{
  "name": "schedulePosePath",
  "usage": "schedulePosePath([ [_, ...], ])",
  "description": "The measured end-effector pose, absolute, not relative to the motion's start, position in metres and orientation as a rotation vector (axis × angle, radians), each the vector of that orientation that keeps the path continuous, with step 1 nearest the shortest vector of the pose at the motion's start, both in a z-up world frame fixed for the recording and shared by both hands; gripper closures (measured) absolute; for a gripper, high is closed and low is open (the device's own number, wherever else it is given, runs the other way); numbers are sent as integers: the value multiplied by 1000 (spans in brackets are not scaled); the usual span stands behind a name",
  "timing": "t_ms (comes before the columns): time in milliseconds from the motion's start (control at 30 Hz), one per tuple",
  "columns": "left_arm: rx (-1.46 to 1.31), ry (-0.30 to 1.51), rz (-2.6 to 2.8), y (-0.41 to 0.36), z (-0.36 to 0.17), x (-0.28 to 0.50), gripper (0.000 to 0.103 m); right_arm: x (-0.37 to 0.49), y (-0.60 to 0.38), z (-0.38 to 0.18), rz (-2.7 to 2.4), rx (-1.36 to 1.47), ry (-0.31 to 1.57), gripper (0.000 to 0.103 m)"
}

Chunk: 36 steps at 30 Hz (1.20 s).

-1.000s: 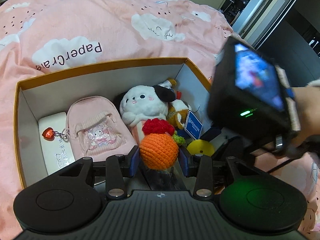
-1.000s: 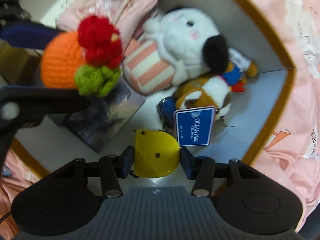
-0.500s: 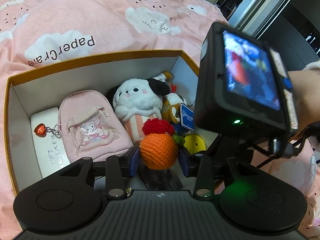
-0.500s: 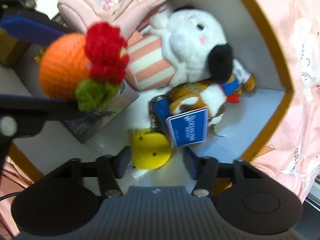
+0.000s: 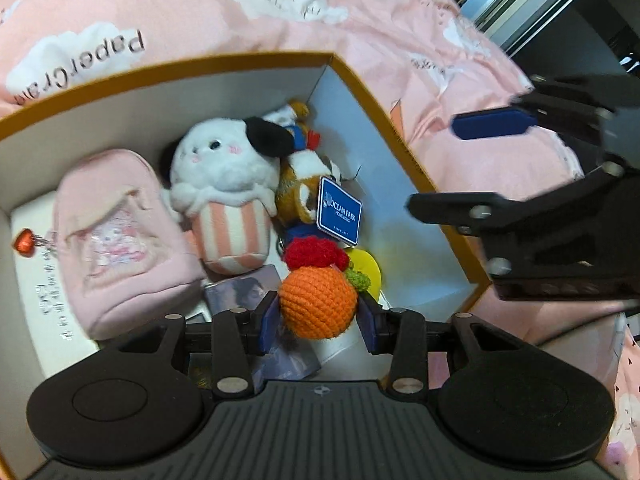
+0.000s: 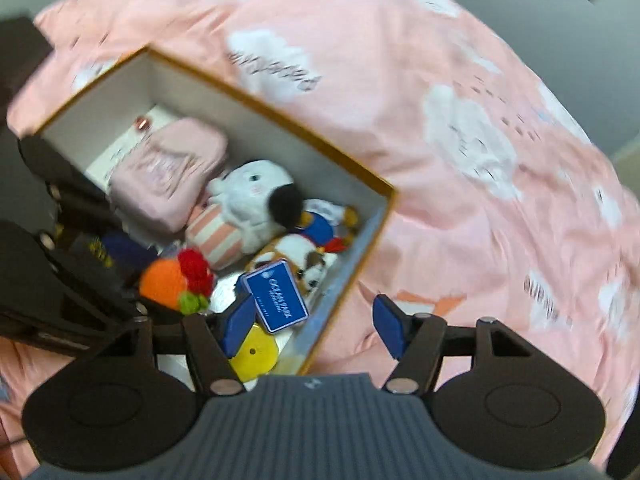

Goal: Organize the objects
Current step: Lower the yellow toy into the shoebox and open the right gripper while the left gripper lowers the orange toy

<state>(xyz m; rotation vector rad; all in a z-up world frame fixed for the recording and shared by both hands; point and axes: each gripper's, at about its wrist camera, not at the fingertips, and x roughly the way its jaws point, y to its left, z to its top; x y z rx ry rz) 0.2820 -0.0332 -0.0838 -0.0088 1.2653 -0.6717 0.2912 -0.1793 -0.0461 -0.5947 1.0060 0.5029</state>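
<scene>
Crochet orange pinched between left gripper pads, low over near end of box; soft, light, squashy, best held across round middle, not red topknot. Right gripper empty, jaws apart, over box rim. Yellow disc on box floor. Beyond: blue tag, white plush, pink pouch. Box on bed, pink cloud quilt; dim room behind.

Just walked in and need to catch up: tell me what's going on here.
A person is packing small things into a box on a pink bedspread. The left gripper holds a crocheted orange over the box, above the plush dog and pink pouch. The right gripper is open and empty; the yellow disc lies in the box.
</scene>
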Motion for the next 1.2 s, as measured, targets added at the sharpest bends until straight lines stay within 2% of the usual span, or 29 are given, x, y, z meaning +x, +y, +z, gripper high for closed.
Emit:
schedulePosePath([
  [533,243,1337,-608,-85,-114,293,56,303,-212,-66,507,-441,966,36],
  [667,227,1299,-605,-76,-105,289,46,303,-218,-69,508,-422,968,36],
  [733,222,1277,-612,-69,-97,287,46,302,-221,-70,505,-416,969,36],
  [767,220,1272,-614,-66,-94,285,48,302,-223,-70,503,-412,968,36],
  [800,214,1270,-613,-63,-92,285,58,302,-224,-70,502,-407,968,36],
  [867,211,1272,-611,-60,-93,285,69,302,-225,-70,504,-398,965,36],
  [933,211,1279,-610,-59,-97,285,72,302,-225,-70,505,-393,963,36],
  [1000,208,1289,-622,-65,-97,287,83,300,-225,-70,513,-390,961,36],
  [1200,199,1287,-626,-74,-102,290,86,299,-225,-69,522,-391,964,36],
])
